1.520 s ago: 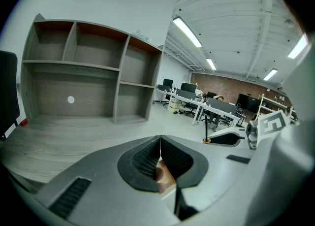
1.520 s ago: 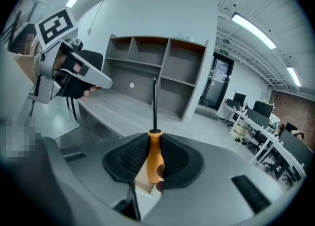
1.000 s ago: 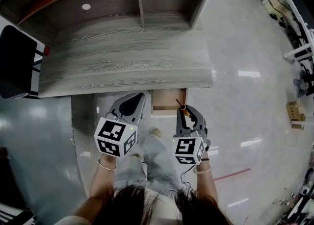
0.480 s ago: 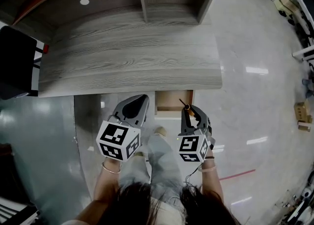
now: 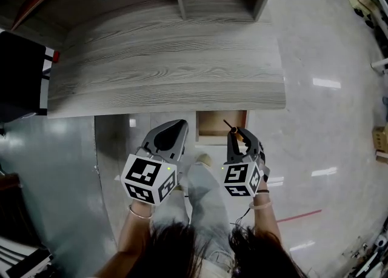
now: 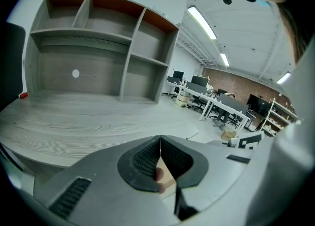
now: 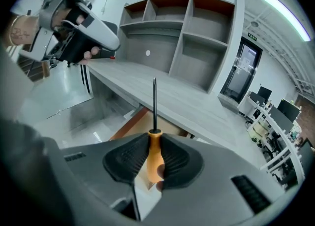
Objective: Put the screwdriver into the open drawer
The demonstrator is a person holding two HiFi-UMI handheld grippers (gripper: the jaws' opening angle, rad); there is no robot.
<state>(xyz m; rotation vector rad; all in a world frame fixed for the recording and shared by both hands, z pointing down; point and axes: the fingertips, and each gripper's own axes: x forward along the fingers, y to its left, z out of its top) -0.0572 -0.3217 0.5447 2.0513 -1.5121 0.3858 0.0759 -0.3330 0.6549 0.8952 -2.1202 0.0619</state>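
Right gripper [image 7: 155,144]: jaws clamped on the orange handle of the screwdriver [image 7: 154,158]. Its shaft points forward, with the tip over the front of the open drawer [image 5: 219,123]. Left gripper [image 6: 160,141]: jaws together, nothing between them, held just left of the drawer below the desk [image 5: 163,65] edge. Marker cubes [image 5: 148,177]: black-and-white square patterns only. Green door sign [image 7: 251,36]: too small to read.
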